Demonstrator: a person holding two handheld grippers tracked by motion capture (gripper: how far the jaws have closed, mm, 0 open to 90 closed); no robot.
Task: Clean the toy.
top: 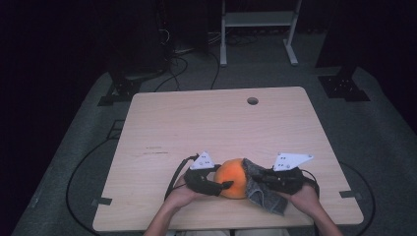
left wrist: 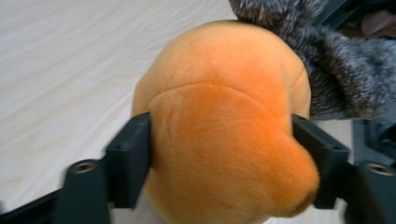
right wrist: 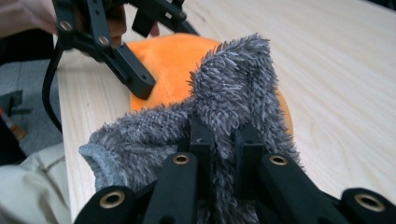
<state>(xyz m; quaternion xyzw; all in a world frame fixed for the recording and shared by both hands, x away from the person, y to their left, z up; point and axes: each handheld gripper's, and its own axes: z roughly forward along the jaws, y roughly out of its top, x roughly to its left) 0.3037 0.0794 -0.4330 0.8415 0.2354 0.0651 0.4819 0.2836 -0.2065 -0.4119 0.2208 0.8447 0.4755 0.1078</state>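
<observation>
High view had the orange plush (top: pixel 233 178) at the near edge of the table (top: pixel 196 128), between our two grippers. The left gripper (top: pixel 220 185) reached in from the left, the right gripper (top: pixel 257 178) from the right, with a grey fuzzy cloth (top: pixel 263 195) draped on the plush's right side.

Left gripper view: jaws stood about half open, one each side of the plush (left wrist: pixel 224 126). They looked to touch the fabric, but we couldn't tell whether they still squeezed it.

Right gripper view: jaws were clamped tight on a fold of the cloth (right wrist: pixel 224 102), which lay over the plush (right wrist: pixel 173 60).

Risks as we judged them:
- The left grip looked marginal. If the right gripper pulled the cloth, the plush could drag along with it, since the pile clings to the fabric.
- The plush sat close to the near edge, so a tug toward us could roll it off the table.
- The right jaws held only a pinch of fold, so the cloth could slip out under load.
- The two grippers were very near each other, so a jaw clash was possible.

Surface: pale wood-grain tabletop, with a round cable hole (top: pixel 253 101) at the far side. Room: dark, grey floor, loose cables (top: pixel 172 69) far left, a white frame (top: pixel 258 29) far centre.
</observation>
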